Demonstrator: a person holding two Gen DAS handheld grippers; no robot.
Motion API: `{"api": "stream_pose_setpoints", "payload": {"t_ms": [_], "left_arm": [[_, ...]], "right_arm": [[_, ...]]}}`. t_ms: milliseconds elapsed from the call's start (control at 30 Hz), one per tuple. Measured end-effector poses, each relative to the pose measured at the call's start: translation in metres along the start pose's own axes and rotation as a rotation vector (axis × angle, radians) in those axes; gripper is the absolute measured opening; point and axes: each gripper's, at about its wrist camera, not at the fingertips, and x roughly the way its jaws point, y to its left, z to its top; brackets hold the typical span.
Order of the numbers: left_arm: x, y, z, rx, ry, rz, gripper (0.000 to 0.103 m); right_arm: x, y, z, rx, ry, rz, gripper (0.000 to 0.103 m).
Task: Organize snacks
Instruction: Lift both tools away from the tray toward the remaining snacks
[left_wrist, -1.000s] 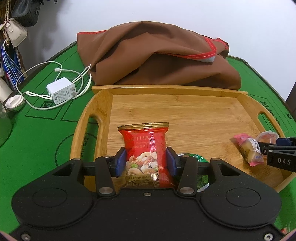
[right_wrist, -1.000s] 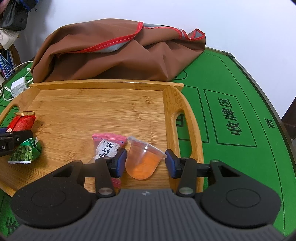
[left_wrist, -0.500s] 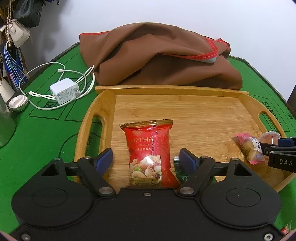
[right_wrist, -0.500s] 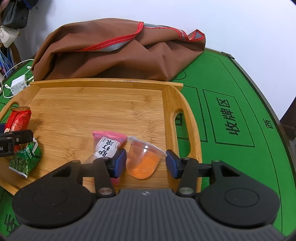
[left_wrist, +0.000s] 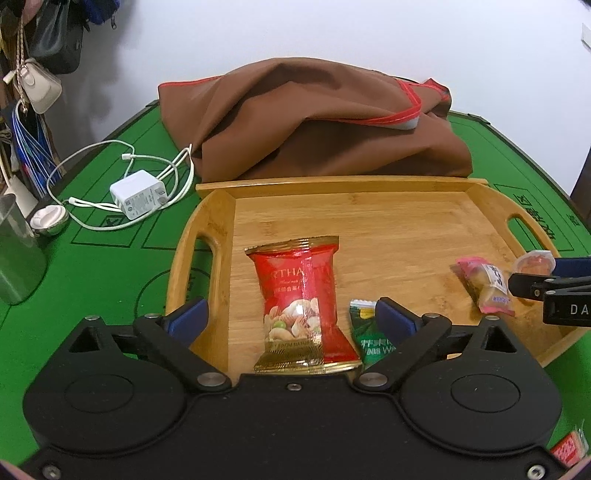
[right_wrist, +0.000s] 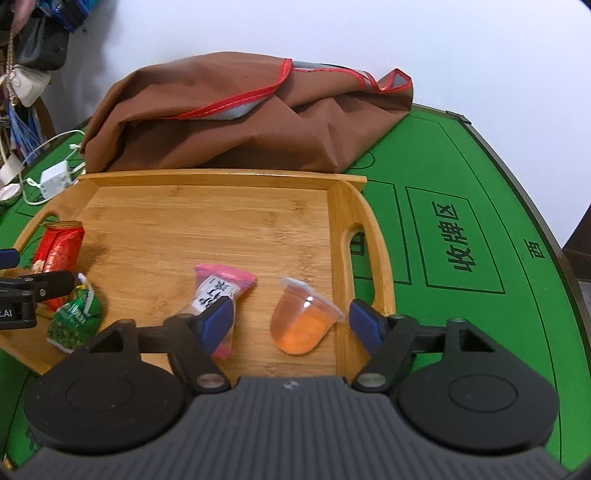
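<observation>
A bamboo tray lies on the green table, also in the right wrist view. A red nut packet lies on it between the wide-open jaws of my left gripper. A green snack packet lies beside it. My right gripper is open around an orange jelly cup lying on the tray by its right handle. A pink wrapped candy lies under its left finger. The red packet and green packet show at the tray's left.
A brown bag lies behind the tray. A white charger with cable, a small round container and a metal cup sit on the table at the left. A red packet shows at the bottom right corner.
My left gripper opened and let go of the red nut packet, which now lies on the tray. My right gripper opened and released the jelly cup. Both grippers drew back a little.
</observation>
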Motion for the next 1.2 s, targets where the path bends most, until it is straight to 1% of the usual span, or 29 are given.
{"api": "stream_pose_setpoints", "payload": {"t_ms": [100,133,167,367,567,900,1100,1200], "left_arm": [[-0.007,0.000,-0.004,0.005,-0.010,-0.002,0.097],[-0.011,0.001,-0.005,0.006,-0.015,-0.005,0.098],[-0.014,0.001,-0.007,0.007,-0.021,-0.009,0.103],[-0.035,-0.001,-0.018,0.016,-0.051,-0.042,0.103],[-0.059,-0.004,-0.035,0.023,-0.081,-0.073,0.103],[-0.103,-0.013,-0.078,0.033,-0.140,-0.128,0.103],[-0.120,-0.018,-0.106,0.037,-0.154,-0.141,0.103],[-0.129,-0.020,-0.120,0.052,-0.168,-0.131,0.103]], "right_arm": [[-0.006,0.001,-0.005,-0.016,-0.012,0.004,0.086],[-0.007,0.002,-0.005,-0.020,-0.015,0.006,0.086],[-0.010,0.002,-0.007,-0.024,-0.018,0.010,0.087],[-0.027,0.006,-0.018,-0.039,-0.040,0.061,0.089],[-0.047,0.009,-0.034,-0.046,-0.059,0.130,0.091],[-0.078,0.012,-0.080,-0.053,-0.086,0.195,0.102],[-0.091,0.014,-0.105,-0.044,-0.088,0.211,0.103],[-0.095,0.015,-0.117,-0.040,-0.090,0.210,0.103]]}}
